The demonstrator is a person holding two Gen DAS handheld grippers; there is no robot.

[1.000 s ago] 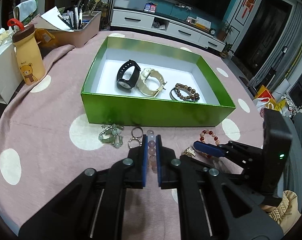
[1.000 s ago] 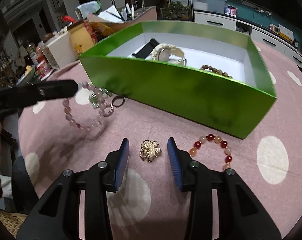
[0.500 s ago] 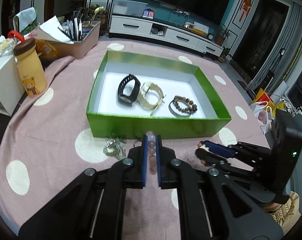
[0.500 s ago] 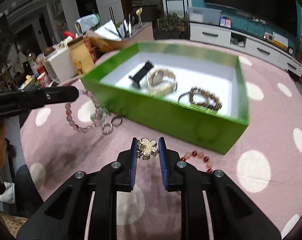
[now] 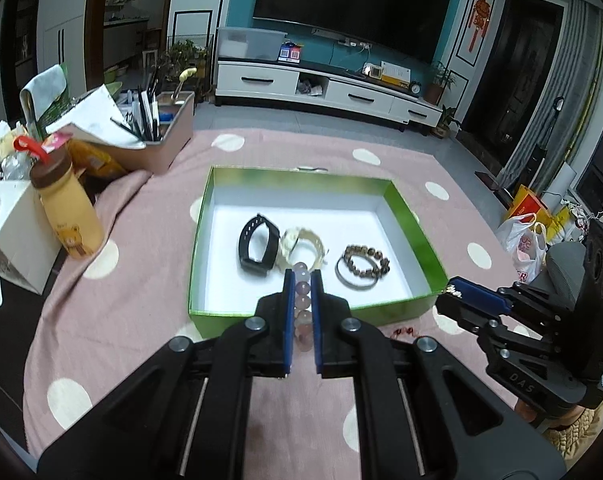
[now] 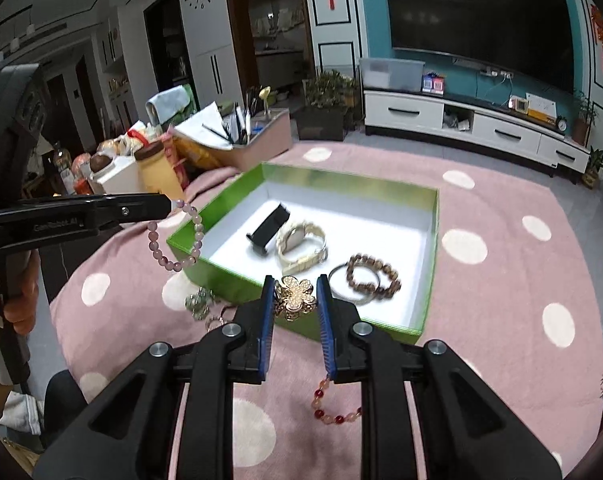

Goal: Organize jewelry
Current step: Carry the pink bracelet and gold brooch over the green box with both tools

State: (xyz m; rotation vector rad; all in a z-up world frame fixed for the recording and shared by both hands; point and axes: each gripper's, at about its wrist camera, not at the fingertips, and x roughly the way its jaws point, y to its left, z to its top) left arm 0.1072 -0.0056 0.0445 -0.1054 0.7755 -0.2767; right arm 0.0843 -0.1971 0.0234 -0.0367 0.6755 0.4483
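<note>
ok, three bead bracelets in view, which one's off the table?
The pale pink bead bracelet, dangling from the left gripper. The red-orange one lies on the cloth; the brown one sits in the green box.

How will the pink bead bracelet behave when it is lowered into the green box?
The pink bead bracelet hangs as a loose loop from the left gripper, so it probably swings and collapses on landing. Its round beads may roll slightly on the green box floor.
</note>
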